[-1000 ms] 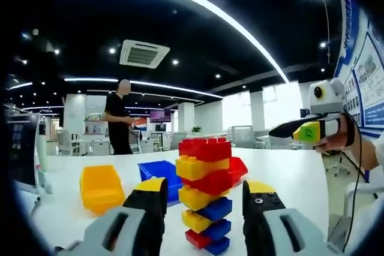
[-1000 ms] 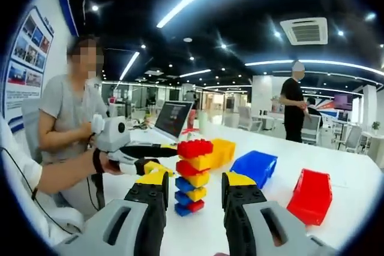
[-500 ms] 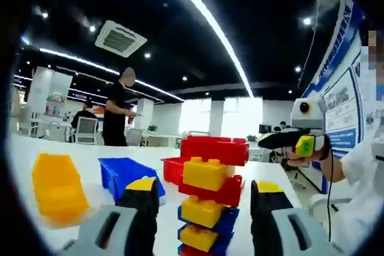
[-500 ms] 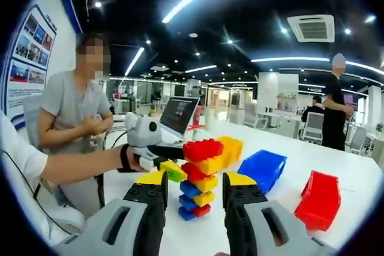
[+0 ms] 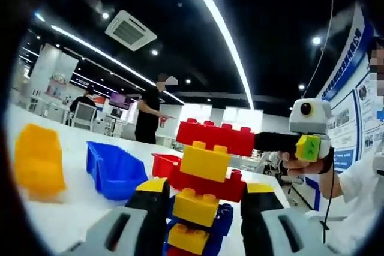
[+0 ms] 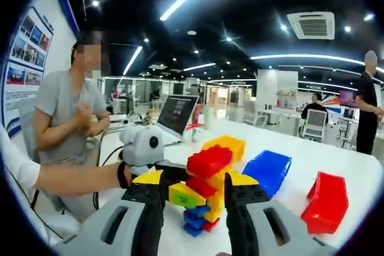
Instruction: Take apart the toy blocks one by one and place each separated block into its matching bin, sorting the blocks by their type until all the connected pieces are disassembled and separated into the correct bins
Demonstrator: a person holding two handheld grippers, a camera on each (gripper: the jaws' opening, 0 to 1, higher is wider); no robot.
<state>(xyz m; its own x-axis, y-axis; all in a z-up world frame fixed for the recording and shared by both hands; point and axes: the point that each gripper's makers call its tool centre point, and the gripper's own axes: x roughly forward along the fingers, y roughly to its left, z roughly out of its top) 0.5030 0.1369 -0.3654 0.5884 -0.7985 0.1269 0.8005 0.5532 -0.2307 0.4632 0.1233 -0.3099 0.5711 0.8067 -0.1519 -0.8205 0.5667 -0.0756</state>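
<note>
block tower leans between both grippers' jaws; no writing legible

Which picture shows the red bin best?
The right gripper view shows the red bin best: it sits in the open on the white table, with nothing in front. In the left gripper view the red bin is small and partly hidden behind the block tower.

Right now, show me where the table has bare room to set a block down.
Bare white table lies beyond the blue bin and red bin, and between those two. It is crowded around the block tower, where both tongs close in, beside the yellow bin.
</note>
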